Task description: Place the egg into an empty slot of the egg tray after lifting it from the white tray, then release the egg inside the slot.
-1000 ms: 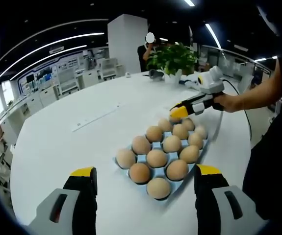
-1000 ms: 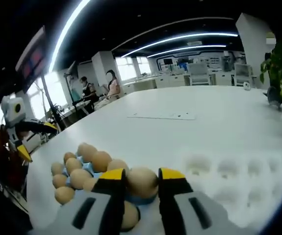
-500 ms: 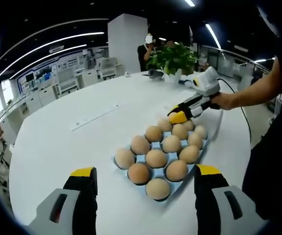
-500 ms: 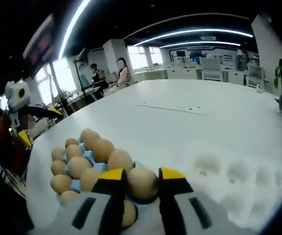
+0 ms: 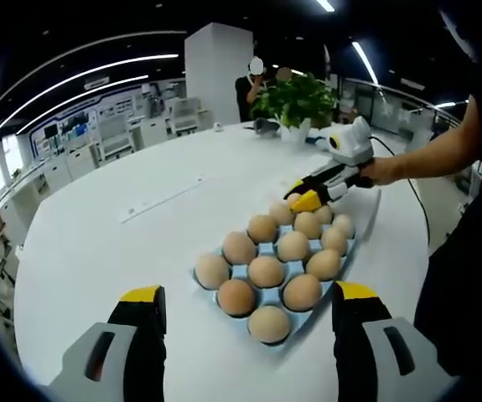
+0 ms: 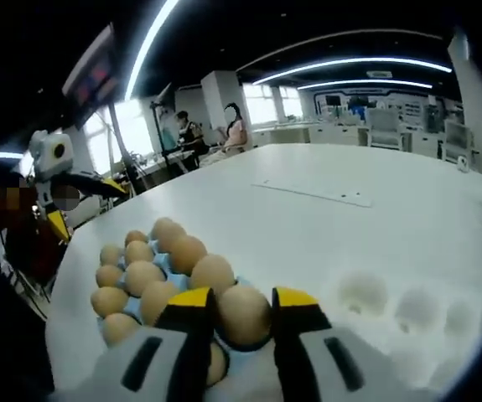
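One egg (image 6: 243,313) sits pinched between your right gripper (image 6: 242,311) jaws, and over the last second the blue egg tray (image 6: 168,266) has slid further under it while the white tray (image 6: 408,311) drops off to the side. So you're carrying toward the slots, release not yet made. From the left gripper view your right gripper (image 5: 304,198) hovers over the tray's (image 5: 344,256) far end, forearm reaching in level from the right. Your left gripper (image 5: 249,311) hangs back, jaws spread wide, holding nothing.
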Action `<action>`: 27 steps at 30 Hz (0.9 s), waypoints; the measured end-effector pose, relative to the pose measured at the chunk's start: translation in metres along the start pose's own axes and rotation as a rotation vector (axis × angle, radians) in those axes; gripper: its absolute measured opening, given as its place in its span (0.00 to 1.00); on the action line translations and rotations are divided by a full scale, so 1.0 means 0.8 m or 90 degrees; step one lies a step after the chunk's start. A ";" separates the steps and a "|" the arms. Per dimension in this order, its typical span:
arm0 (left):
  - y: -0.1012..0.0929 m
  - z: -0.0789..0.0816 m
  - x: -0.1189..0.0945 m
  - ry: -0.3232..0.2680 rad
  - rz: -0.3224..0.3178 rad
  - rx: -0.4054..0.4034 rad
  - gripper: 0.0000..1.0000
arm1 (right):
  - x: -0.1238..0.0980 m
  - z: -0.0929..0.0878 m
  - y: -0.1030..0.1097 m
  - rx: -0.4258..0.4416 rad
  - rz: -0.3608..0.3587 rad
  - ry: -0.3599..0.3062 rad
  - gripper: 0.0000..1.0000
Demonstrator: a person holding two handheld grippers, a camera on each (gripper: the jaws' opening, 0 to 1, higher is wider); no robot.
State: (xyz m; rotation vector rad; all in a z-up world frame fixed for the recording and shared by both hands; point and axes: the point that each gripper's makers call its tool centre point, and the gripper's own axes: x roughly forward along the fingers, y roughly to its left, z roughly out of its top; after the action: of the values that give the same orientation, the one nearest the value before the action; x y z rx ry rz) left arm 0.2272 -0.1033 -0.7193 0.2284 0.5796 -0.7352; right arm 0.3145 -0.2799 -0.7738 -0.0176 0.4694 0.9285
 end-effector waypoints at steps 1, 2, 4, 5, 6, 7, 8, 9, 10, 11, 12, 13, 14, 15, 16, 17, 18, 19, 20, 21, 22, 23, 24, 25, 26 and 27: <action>-0.001 -0.001 0.000 0.000 0.000 0.000 0.82 | -0.001 0.002 0.002 0.003 0.006 -0.014 0.31; -0.002 -0.001 -0.001 -0.002 0.001 0.000 0.82 | -0.003 0.003 0.005 0.008 0.013 -0.022 0.37; -0.003 0.002 -0.004 -0.016 0.002 -0.009 0.83 | -0.008 0.007 0.010 -0.013 0.018 -0.047 0.48; -0.004 0.004 -0.005 -0.026 0.002 -0.019 0.84 | -0.012 0.011 0.012 -0.025 0.015 -0.067 0.51; -0.004 0.007 -0.006 -0.037 0.001 -0.030 0.86 | -0.015 0.012 0.016 -0.019 0.020 -0.074 0.53; -0.004 0.008 -0.008 -0.045 0.000 -0.032 0.87 | -0.019 0.012 0.015 -0.015 0.018 -0.077 0.58; -0.004 0.010 -0.009 -0.051 0.000 -0.031 0.87 | -0.024 0.013 0.014 -0.007 0.015 -0.079 0.60; -0.006 0.012 -0.010 -0.060 -0.001 -0.025 0.87 | -0.028 0.014 0.014 -0.005 0.015 -0.082 0.62; -0.008 0.015 -0.010 -0.071 -0.004 -0.018 0.88 | -0.031 0.017 0.013 0.000 0.014 -0.089 0.64; -0.011 0.021 -0.010 -0.092 -0.008 -0.007 0.89 | -0.038 0.021 0.013 -0.005 0.012 -0.102 0.68; -0.012 0.026 -0.010 -0.112 -0.008 -0.003 0.93 | -0.044 0.029 0.015 -0.014 0.013 -0.128 0.74; -0.013 0.030 -0.010 -0.127 -0.007 -0.006 0.98 | -0.047 0.032 0.016 -0.020 0.014 -0.143 0.85; -0.016 0.035 -0.009 -0.150 -0.009 -0.013 0.99 | -0.053 0.037 0.020 -0.030 0.018 -0.160 0.91; -0.017 0.036 -0.009 -0.157 -0.011 -0.014 1.00 | -0.055 0.037 0.021 -0.029 0.020 -0.161 0.96; -0.018 0.035 -0.008 -0.157 -0.012 -0.027 1.00 | -0.058 0.034 0.023 -0.025 0.021 -0.152 0.98; -0.022 0.035 -0.006 -0.157 -0.023 -0.034 1.00 | -0.061 0.030 0.028 -0.025 0.029 -0.140 0.99; -0.024 0.035 -0.006 -0.160 -0.026 -0.033 1.00 | -0.063 0.027 0.032 -0.032 0.033 -0.131 1.00; -0.025 0.036 -0.005 -0.162 -0.027 -0.032 1.00 | -0.066 0.025 0.036 -0.042 0.035 -0.127 1.00; -0.028 0.037 -0.006 -0.165 -0.025 -0.026 1.00 | -0.071 0.023 0.043 -0.051 0.040 -0.123 1.00; -0.030 0.039 -0.006 -0.169 -0.025 -0.022 1.00 | -0.077 0.025 0.050 -0.055 0.041 -0.126 1.00; -0.034 0.043 -0.009 -0.182 -0.030 -0.021 1.00 | -0.082 0.026 0.055 -0.054 0.045 -0.132 1.00; -0.039 0.048 -0.011 -0.193 -0.037 -0.023 1.00 | -0.086 0.029 0.060 -0.051 0.047 -0.139 1.00; -0.043 0.051 -0.013 -0.202 -0.041 -0.021 1.00 | -0.094 0.033 0.068 -0.050 0.048 -0.151 1.00; -0.050 0.057 -0.017 -0.213 -0.045 -0.014 1.00 | -0.101 0.033 0.069 -0.048 0.048 -0.157 1.00; -0.055 0.061 -0.020 -0.222 -0.046 -0.007 1.00 | -0.109 0.035 0.073 -0.044 0.049 -0.164 1.00; -0.060 0.064 -0.023 -0.228 -0.050 -0.001 1.00 | -0.117 0.036 0.077 -0.042 0.047 -0.174 1.00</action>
State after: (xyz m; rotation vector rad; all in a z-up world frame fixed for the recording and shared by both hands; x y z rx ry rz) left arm 0.2042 -0.1477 -0.6668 0.0689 0.2491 -0.8288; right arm 0.2303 -0.3083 -0.6991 0.0659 0.1875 1.0026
